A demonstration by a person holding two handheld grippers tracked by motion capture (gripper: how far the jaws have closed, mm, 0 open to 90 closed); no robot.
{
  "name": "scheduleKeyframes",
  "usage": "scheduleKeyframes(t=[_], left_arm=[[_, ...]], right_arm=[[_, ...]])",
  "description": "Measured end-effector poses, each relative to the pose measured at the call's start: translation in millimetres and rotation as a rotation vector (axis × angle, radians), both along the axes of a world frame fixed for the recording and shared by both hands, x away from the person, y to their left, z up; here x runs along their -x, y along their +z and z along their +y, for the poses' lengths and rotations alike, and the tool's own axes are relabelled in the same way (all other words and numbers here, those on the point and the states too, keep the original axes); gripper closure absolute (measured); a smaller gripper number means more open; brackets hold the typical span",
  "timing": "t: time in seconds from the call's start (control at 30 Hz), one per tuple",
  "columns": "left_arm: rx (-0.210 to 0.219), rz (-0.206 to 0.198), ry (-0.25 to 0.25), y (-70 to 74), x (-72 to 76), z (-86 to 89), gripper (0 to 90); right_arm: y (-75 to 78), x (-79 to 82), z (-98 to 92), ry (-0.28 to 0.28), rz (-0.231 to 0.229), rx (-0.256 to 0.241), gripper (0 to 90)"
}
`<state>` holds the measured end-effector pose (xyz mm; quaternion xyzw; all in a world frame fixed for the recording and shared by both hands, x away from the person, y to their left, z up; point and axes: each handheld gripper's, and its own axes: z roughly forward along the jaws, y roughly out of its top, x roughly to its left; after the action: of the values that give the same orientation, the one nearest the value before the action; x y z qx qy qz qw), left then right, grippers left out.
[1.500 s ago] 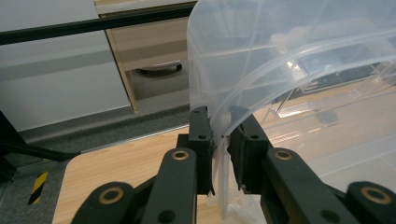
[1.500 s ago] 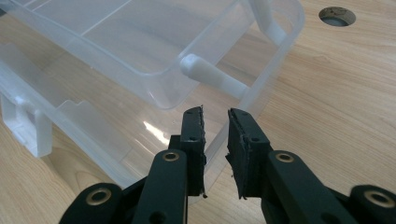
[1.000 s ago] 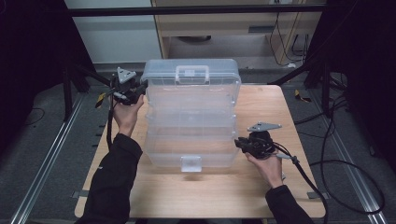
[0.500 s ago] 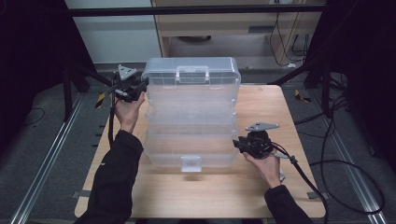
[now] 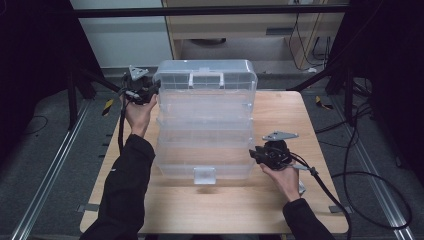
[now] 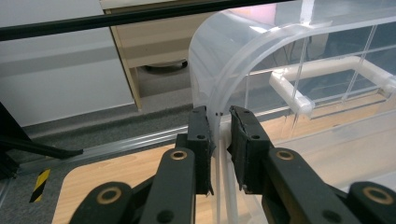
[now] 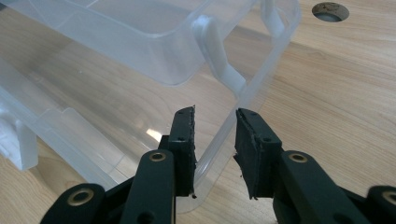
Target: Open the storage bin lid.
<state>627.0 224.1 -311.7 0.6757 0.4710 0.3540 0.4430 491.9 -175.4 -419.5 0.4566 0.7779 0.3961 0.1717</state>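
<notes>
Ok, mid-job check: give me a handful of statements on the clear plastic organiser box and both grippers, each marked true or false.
1. The clear plastic organiser box lies open on the light wooden table. True.
2. The left gripper has its jaws astride the curved edge of the box's raised half. True.
3. The right gripper is clamped hard on the box's white carry handle. False: its jaws straddle the thin side wall of the near half with a gap showing.
4. The box's compartments are packed with screws. False: they look empty.
5. A white latch tab sits at the box's near edge. True.
</notes>
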Motion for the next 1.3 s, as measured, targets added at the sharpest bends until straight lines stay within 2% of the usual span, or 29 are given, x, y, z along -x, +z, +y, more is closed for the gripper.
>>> scheduleKeyframes(t=[0.1,0.27,0.53,0.8,1.3], left_arm=[[0.008,0.001,0.001,-0.9,-3.6,0.5,77.9],[-0.020,0.011,0.016,0.1,-11.1,-3.3,77.2],[-0.004,0.022,0.018,-1.7,-19.5,-2.7,77.1],[0.012,0.015,0.025,-6.5,-26.8,-2.5,77.1],[-0.039,0.053,0.045,-7.2,-36.4,-4.8,73.9]], right_arm=[[0.0,0.0,0.0,0.000,0.000,-0.001,68.4],[-0.1,0.0,0.0,0.001,0.000,-0.001,68.4],[-0.3,0.0,-0.1,0.000,0.000,-0.005,68.4],[-0.4,-0.1,-0.3,0.002,-0.003,-0.005,68.4],[-0.3,-0.2,-0.4,0.003,-0.001,-0.003,68.4]])
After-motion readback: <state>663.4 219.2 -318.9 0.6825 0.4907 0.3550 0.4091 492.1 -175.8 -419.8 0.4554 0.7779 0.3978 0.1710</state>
